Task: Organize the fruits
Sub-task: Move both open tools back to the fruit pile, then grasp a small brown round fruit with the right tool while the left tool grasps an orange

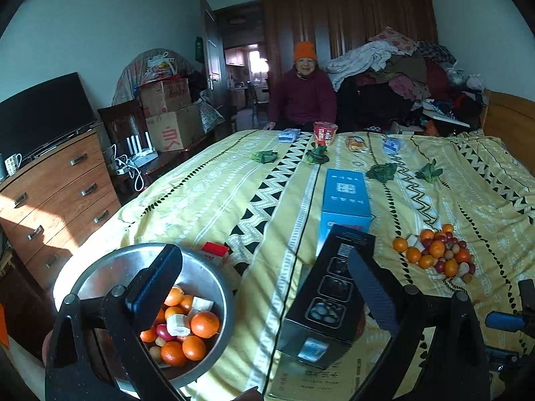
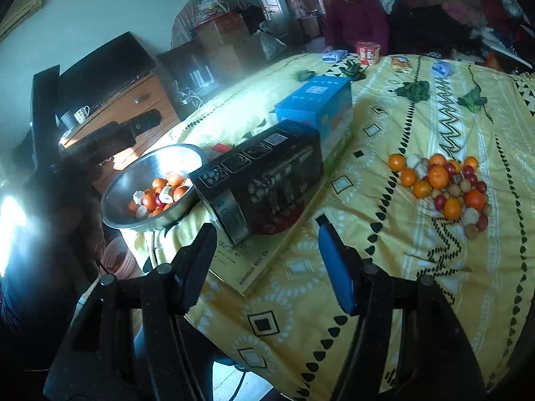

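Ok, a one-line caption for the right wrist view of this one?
Open right gripper over the yellow bedspread, between a half-filled steel bowl and the loose fruit pile, boxes in between.

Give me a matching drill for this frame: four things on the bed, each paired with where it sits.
Things:
1. metal bowl
2. loose fruit pile
3. black box
4. red cup

Places:
A. far edge of the bed, in front of the seated person
B. between the bowl and the fruit pile, in front of the blue box
C. near left corner of the bed, already holding oranges
D. right side, lying straight on the yellow sheet

Pairs: 1-C, 2-D, 3-B, 4-A
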Tool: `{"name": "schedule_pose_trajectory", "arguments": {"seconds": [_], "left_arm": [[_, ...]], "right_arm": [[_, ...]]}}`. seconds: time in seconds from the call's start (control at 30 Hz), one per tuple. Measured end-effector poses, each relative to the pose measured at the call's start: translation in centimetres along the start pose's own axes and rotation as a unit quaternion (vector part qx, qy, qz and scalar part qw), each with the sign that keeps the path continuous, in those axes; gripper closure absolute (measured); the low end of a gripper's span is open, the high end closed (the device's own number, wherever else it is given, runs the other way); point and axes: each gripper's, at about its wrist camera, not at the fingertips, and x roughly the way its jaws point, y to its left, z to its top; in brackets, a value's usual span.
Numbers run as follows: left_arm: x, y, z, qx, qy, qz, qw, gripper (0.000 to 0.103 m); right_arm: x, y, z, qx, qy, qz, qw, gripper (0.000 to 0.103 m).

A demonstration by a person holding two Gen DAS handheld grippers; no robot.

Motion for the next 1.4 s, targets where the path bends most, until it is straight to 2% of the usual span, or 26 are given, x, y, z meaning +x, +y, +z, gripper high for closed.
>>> {"name": "schedule_pose_trajectory", "arguments": {"seconds": [0.2, 0.4, 0.57, 0.67, 0.8, 0.97, 1.23, 1.4], "left_arm": [[-1.0, -5.5, -0.1, 0.042, 0.001, -0.055, 0.9976, 0.003], [-1.3, -10.6, -1.2, 0.071, 0.019, -0.105, 0.9918, 0.003], [-1.4, -13.7, -2.3, 0.084, 0.041, -0.144, 0.9852, 0.003], [-1.4, -14.5, -2.8, 0.086, 0.049, -0.158, 0.9824, 0.003], [-0.6, -15.6, -3.5, 0.096, 0.066, -0.165, 0.9795, 0.004], [0.9, -16.7, -4.3, 0.096, 0.085, -0.175, 0.9763, 0.004], [5.0, -18.9, -6.4, 0.099, 0.129, -0.191, 0.9679, 0.005], [8.1, -20.5, -6.7, 0.094, 0.147, -0.203, 0.9635, 0.005]], "right_arm": [[-1.7, -4.2, -4.6, 0.050, 0.013, -0.026, 0.998, 0.039], [-3.0, -8.6, -8.5, 0.105, 0.033, -0.058, 0.992, 0.039], [-4.0, -11.2, -10.2, 0.125, 0.032, -0.068, 0.989, 0.039], [-4.6, -13.1, -10.0, 0.131, 0.018, -0.075, 0.988, 0.039], [-5.1, -15.8, -8.6, 0.128, -0.006, -0.091, 0.988, 0.051], [-3.7, -19.4, -6.1, 0.128, -0.020, -0.104, 0.986, 0.055], [2.9, -26.5, -3.3, 0.168, 0.012, -0.120, 0.978, 0.057], [6.5, -28.7, -2.0, 0.155, 0.033, -0.132, 0.979, 0.057]]}}
